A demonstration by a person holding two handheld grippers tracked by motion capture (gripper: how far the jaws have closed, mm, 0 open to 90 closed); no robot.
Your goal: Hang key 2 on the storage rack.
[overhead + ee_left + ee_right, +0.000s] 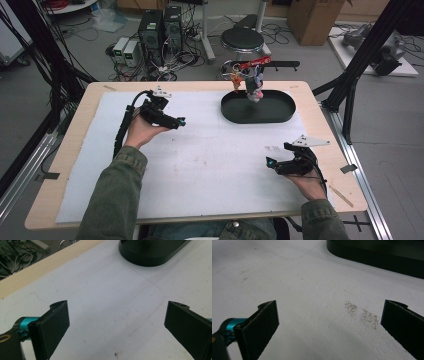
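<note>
My left gripper (181, 121) is held over the left half of the white mat (200, 160), pointing right toward a black oval tray (280, 116). In the left gripper view its jaws stand wide apart around bare mat, so the left gripper (116, 322) is open, with the tray (150, 255) ahead at the top. My right gripper (270, 162) hovers near the right front of the mat, pointing left. Its own view shows the right gripper (329, 322) open over a speckled stain (362, 313), the tray's wall (374, 257) at the top right. A bundle of small colourful items (252, 82) hangs at the tray's far rim.
The wooden table (75, 150) carries the mat and tray. Beyond its far edge stand a black stool (242, 39), computer towers (160, 30) with tangled cables, and a cardboard box (315, 20). Black frame struts (360, 55) rise at the right.
</note>
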